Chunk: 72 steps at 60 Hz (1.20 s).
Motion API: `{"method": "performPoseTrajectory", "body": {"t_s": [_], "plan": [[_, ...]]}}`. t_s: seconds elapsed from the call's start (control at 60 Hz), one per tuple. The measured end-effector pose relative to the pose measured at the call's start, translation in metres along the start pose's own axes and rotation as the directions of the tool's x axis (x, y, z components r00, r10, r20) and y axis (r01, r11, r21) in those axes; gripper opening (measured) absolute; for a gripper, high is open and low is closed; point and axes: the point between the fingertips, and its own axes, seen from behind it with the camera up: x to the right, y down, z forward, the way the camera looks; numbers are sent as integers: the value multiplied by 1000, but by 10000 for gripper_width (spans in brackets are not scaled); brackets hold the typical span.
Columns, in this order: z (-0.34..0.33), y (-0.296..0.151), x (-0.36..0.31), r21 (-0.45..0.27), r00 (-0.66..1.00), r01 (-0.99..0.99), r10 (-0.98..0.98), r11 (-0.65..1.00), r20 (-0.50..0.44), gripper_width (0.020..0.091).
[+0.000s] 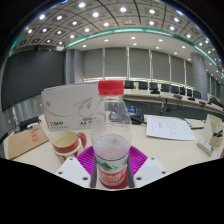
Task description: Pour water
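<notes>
Tipping too fast risks slip: the clear plastic bottle with red cap and red label [111, 135] is smooth, round and top-heavy, so it could twist between the pink pads [90, 159]. Gripper [111, 165] fingers close snug against the bottle's lower body on both sides, holding it upright, centre to lower frame. Cap looks on, so pouring is not ready. White printed paper cup [66, 143] stands just left, near; pale wooden table [175, 148] beneath.
</notes>
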Motion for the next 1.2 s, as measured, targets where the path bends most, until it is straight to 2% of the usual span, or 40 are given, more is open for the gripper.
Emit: {"method": "performPoseTrajectory", "body": {"t_s": [0.117,0.2,0.3,0.35,0.517,0.767,0.967,1.2], "plan": [[0,0,0,6,1000,-2,2,1000,7,487],[0,3,2,-16,1000,3,-3,1000,-5,568],[-12,12,11,-83,998,-22,16,996,-66,870],[-22,14,10,-112,996,-33,23,993,-86,847],[-87,4,0,-171,978,-62,26,983,-207,860],[-236,-13,-79,-238,932,-133,40,962,-360,859],[-318,-15,-150,-261,930,-146,43,954,-364,858],[-357,-19,-190,-253,937,-140,46,957,-346,856]]}}
